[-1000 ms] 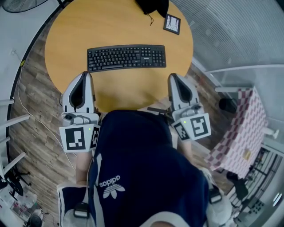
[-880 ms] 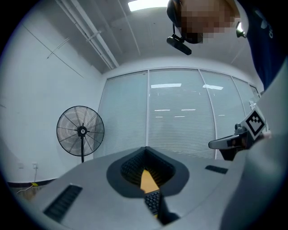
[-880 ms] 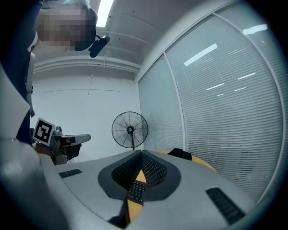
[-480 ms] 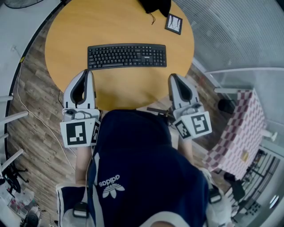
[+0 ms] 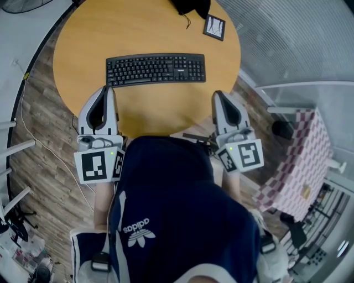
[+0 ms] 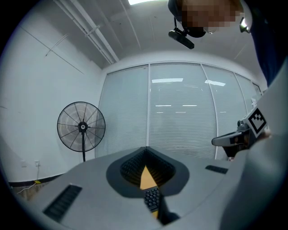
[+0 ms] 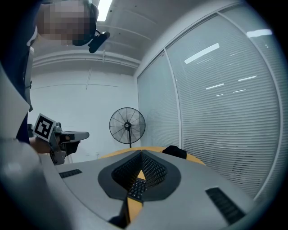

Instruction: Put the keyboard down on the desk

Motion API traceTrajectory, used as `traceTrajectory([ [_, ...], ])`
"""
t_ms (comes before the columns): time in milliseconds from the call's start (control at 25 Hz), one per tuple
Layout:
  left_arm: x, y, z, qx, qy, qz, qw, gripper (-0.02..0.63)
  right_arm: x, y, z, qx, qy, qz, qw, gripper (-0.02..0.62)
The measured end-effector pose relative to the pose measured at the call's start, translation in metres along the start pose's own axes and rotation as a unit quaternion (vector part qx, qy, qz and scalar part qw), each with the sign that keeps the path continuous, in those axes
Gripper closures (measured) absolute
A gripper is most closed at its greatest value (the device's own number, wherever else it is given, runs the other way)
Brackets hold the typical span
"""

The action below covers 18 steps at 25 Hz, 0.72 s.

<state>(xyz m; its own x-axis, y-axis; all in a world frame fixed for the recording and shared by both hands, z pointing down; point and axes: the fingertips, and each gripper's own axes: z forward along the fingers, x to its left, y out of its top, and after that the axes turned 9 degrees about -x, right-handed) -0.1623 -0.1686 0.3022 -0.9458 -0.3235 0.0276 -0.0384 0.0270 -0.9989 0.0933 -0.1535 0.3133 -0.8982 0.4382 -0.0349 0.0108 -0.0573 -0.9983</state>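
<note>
Keyboard of black plastic, flat and full-width, lies on the round yellow wooden surface, long side toward the person, apart from both claws. Left claw and right claw hover at the near rim of the surface, one near each end of the keyboard. Each has its jaws closed together with nothing held. Black cloth and small black-framed square card lie at the far edge.
</note>
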Motion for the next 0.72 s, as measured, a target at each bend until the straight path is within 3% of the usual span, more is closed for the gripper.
traceTrajectory([
  [720,0.0011,-0.0071,0.0058,0.013,-0.004,-0.011,0.9998,0.603,-0.0028,-0.0066,0.0005,0.011,-0.004,0.000,1.000,0.592],
])
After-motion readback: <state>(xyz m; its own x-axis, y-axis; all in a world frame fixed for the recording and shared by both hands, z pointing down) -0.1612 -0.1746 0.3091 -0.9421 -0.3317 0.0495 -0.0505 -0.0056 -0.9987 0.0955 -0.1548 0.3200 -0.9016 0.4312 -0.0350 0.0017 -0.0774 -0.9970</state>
